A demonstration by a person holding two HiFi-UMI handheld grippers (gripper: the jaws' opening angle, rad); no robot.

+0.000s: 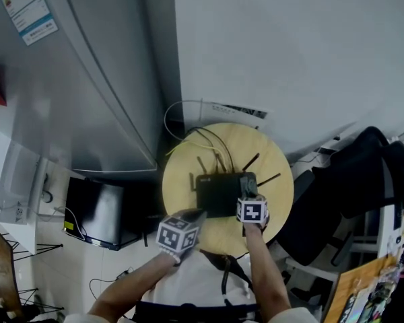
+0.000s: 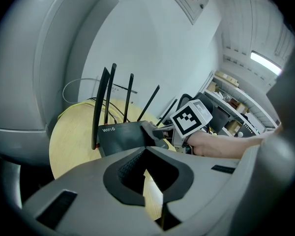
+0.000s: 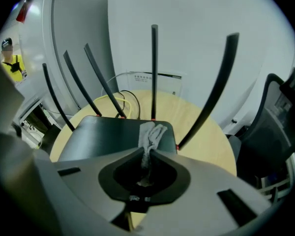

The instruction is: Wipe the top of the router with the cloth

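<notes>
Two grippers, but only the right gripper (image 1: pixel 248 186) counts: it's pinching the cloth (image 3: pixel 152 132) on the right end of the router (image 1: pixel 219 192) mid-frame, so the unwiped top stretches frame-left toward the empty, closed-up left gripper (image 1: pixel 197 215).

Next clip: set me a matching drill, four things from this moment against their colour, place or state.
1 cloth
2 router
3 left tool
4 table

A round, pale wood
B shut, holding nothing
C black, standing on the table
D pinched in the right tool, its free end lying on the router's top

Pairs: 1-D, 2-C, 3-B, 4-A
</notes>
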